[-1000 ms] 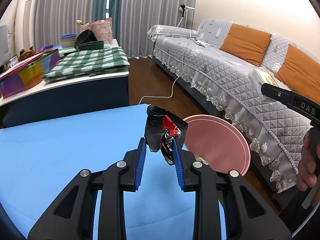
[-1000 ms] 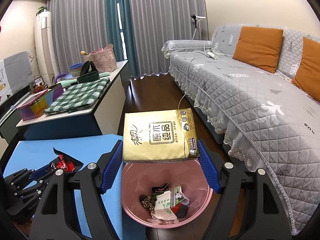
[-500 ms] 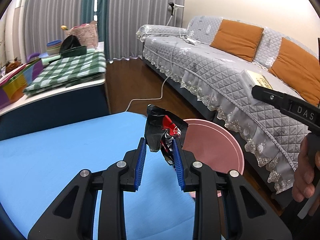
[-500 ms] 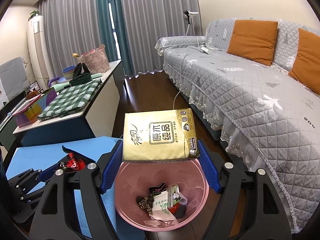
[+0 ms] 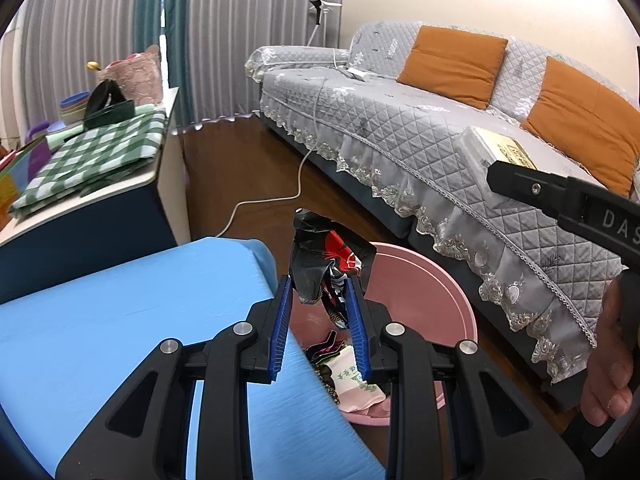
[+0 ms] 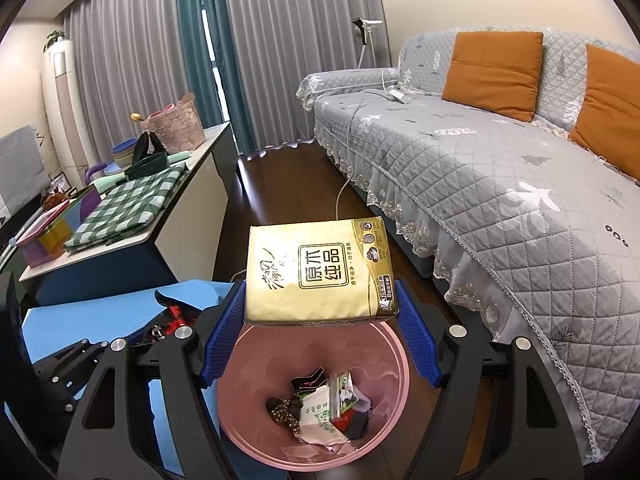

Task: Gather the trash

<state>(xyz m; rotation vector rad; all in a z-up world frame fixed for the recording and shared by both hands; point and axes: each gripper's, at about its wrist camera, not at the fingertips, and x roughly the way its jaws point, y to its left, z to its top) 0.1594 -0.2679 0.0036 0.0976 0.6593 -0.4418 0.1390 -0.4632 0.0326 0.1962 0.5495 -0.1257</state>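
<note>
While both tools are hanging loaded at the bin, these lines are going view by view.

Left wrist view, tool: the left tool (image 5: pixel 319 312) is pinching a crumpled black-and-red wrapper (image 5: pixel 326 258) between narrow blue pads, the wrapper sticking up past the tips.
Left wrist view, target: the pink bin (image 5: pixel 432 280) is sitting on the floor just beside the blue counter (image 5: pixel 120 320), between it and the grey sofa (image 5: pixel 420 132); the tips are lying roughly over the bin's near rim.
Left wrist view, advice: I judge it is paying to carry the wrapper further over the bin's middle before letting go, since light foil may be drifting onto the counter edge.

Right wrist view, tool: the right tool (image 6: pixel 320 328) is gripping a yellow tissue pack (image 6: pixel 318 274) by its sides, jaws wide.
Right wrist view, target: the pack is hanging directly above the bin, which is already holding some scraps (image 6: pixel 320 408).
Right wrist view, advice: this drop is looking ready; opening fully and keeping the left tool clear is probably wise.
</note>
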